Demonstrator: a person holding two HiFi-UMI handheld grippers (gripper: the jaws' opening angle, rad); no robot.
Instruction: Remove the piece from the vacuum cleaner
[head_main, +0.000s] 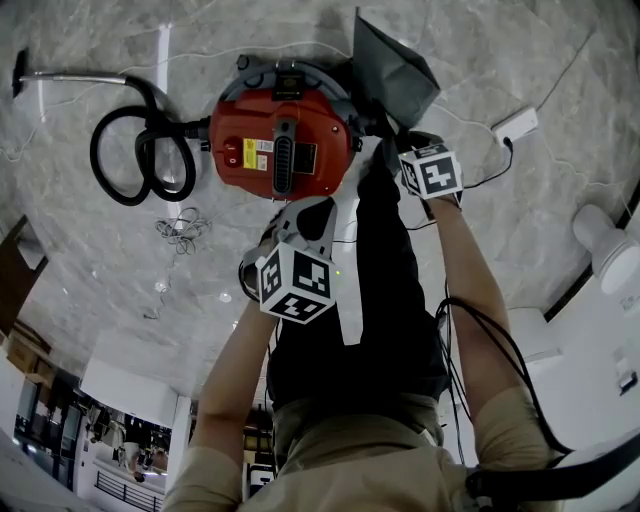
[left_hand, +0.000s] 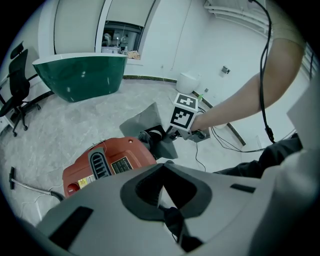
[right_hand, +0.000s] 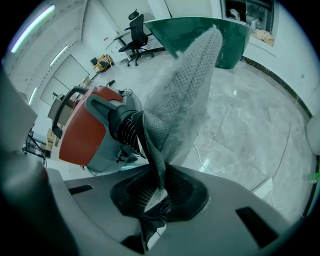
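Grey left gripper (head_main: 305, 208) & right gripper (head_main: 390, 140), b/w marker cubes (head_main: 293, 282), black cables (head_main: 500, 345), khaki short sleeves (head_main: 515, 420)

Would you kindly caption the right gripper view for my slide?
Right gripper shut on the grey mesh bag, red vacuum cleaner behind.

I can read no words or numbers. The yellow and white labels (head_main: 258, 152) on the red vacuum cleaner (head_main: 240, 120), just ahead of my left gripper (left_hand: 163, 170), are too small.

The head view looks steeply down from above on the floor (head_main: 100, 250), while each gripper view looks low and close along its jaws, and all three share the vacuum (head_main: 280, 140) and bag (head_main: 392, 70).
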